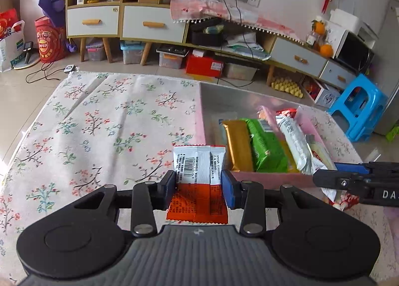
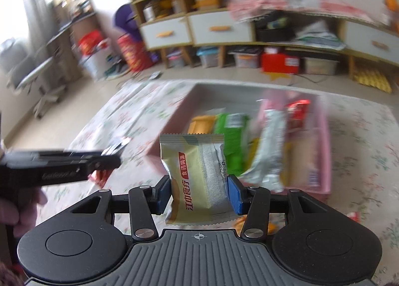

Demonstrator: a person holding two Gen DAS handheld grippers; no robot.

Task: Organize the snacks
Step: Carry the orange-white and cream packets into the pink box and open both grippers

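My left gripper [image 1: 199, 183] is shut on a red and white snack packet [image 1: 198, 176], held above the floral cloth just left of the pink box [image 1: 271, 176]. That box holds several snacks: a gold bar [image 1: 238, 145], a green pack [image 1: 268, 145] and a silver pack [image 1: 295, 143]. In the right wrist view my right gripper [image 2: 199, 192] is shut on a beige snack packet [image 2: 194, 176] in front of the pink box [image 2: 326, 151]. The left gripper [image 2: 62, 167] shows at the left there, and the right gripper's side [image 1: 359, 181] shows at the right of the left wrist view.
The floral cloth [image 1: 99, 123] covers the table to the left of the box. Loose snack wrappers [image 2: 354, 216] lie on the cloth near the box. A blue stool [image 1: 359, 108] stands beyond the table's right side, and cabinets [image 1: 149, 24] line the far wall.
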